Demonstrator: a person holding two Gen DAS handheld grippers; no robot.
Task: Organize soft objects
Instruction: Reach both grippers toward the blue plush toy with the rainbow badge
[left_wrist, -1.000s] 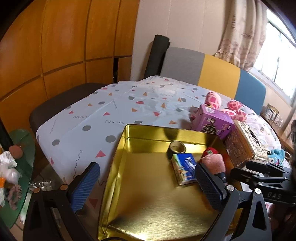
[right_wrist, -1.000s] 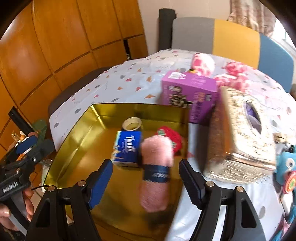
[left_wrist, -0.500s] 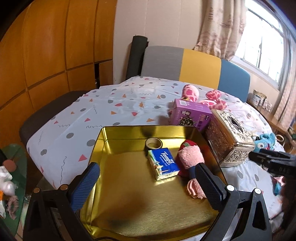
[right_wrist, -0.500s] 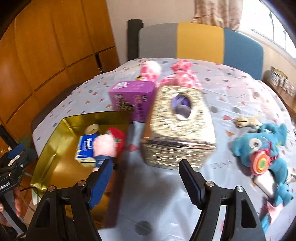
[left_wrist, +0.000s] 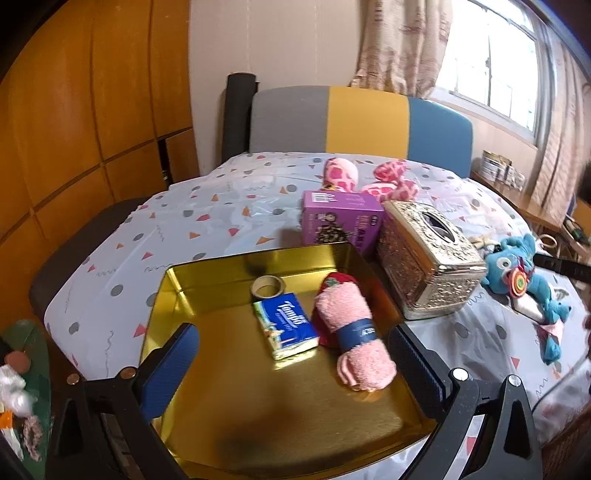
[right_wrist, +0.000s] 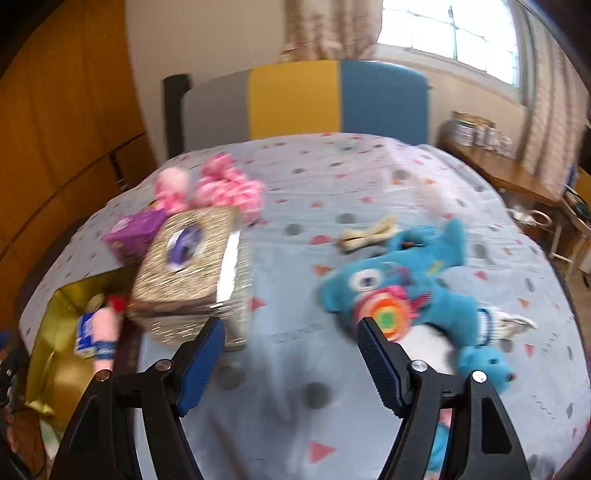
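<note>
The rolled pink towel (left_wrist: 354, 328) lies inside the gold tray (left_wrist: 192, 288), touching a blue tissue pack (left_wrist: 286, 325), with a tape roll (left_wrist: 267, 287) behind. The blue plush toy (right_wrist: 413, 291) lies on the counter (right_wrist: 332, 177), right of the silver tissue box (right_wrist: 192, 273). The right claw (right_wrist: 291, 362) hovers wide open, empty, near the toy. The left claw (left_wrist: 295, 365) is wide open, empty, above the tray.

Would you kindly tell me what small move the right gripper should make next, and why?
Probably ease the right gripper forward and rightward, down onto the blue plush toy. Its jaws stand open and empty, the toy lies loose on the patterned tablecloth, and the rolled pink towel already sits in the gold metal tray.
</note>
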